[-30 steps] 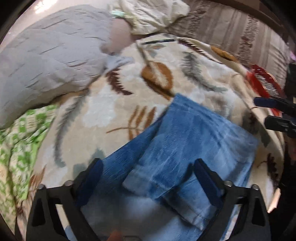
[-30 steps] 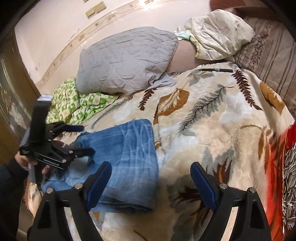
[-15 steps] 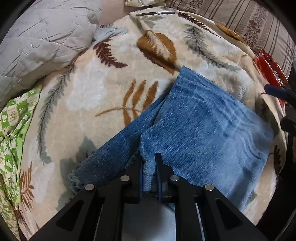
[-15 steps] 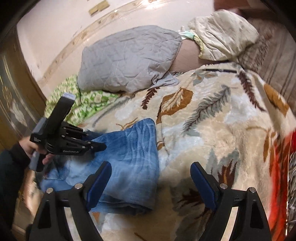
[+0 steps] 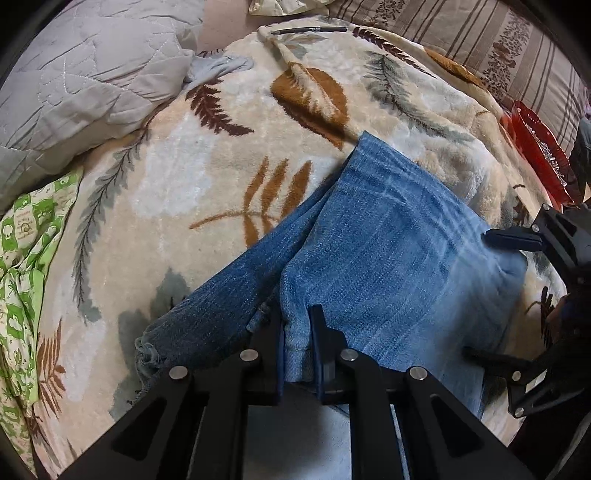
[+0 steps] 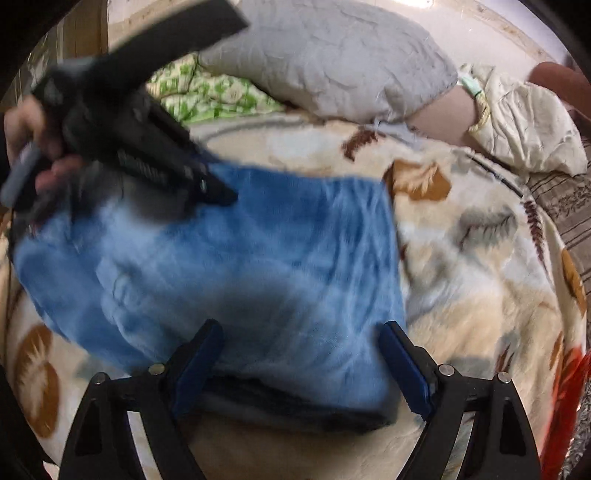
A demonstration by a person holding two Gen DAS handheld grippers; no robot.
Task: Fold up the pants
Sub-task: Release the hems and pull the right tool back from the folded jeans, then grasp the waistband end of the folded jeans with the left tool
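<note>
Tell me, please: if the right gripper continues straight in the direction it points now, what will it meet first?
Most likely the folded jeans: the right gripper stands open just over their near edge, with denim between its fingers. Blur hides the remaining gap.

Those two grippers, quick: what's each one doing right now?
Left gripper: closed, pinching the jeans hem.
Right gripper: open, holding nothing, over the jeans.

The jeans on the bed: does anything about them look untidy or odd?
Yes. The jeans aren't folded squarely: one leg sticks out sideways from under the top layer, with a frayed hem. A pen also lies loose on the blanket.
</note>
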